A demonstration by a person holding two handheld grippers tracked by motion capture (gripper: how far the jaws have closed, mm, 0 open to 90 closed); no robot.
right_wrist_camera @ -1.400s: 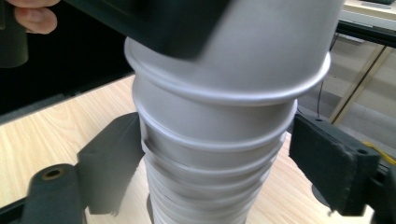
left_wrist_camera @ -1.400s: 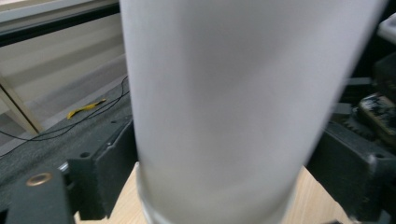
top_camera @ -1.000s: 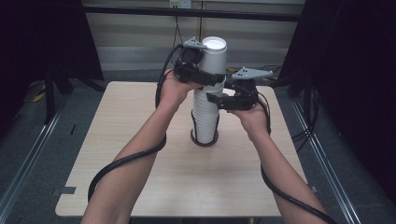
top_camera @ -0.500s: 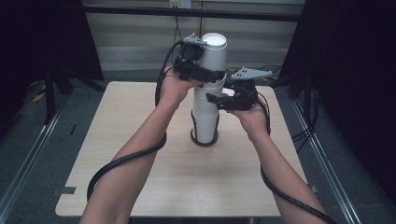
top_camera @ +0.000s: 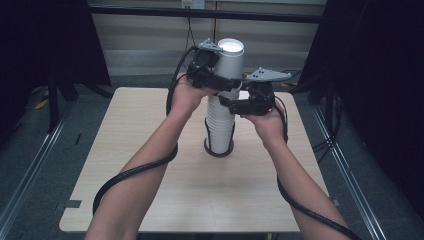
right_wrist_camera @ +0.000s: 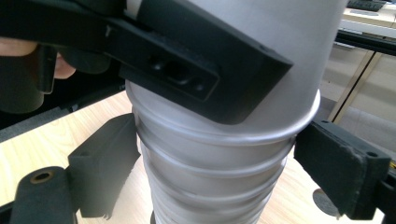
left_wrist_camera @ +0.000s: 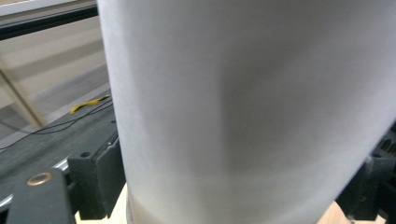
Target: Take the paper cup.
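Left tongs [top_camera: 227, 85] clamp the top cup [top_camera: 230, 62]; right tongs [top_camera: 231, 106], just opening, flank the stack [top_camera: 220, 127] mid-table [top_camera: 150, 165].

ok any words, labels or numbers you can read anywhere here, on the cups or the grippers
None can be read.
The tall stack of plain white paper cups carries no print.
The upside-down white paper cup held on top by the left gripper is blank too.
The black jaws of the right gripper show screw holes, no marking.
The light wooden table bears no label.
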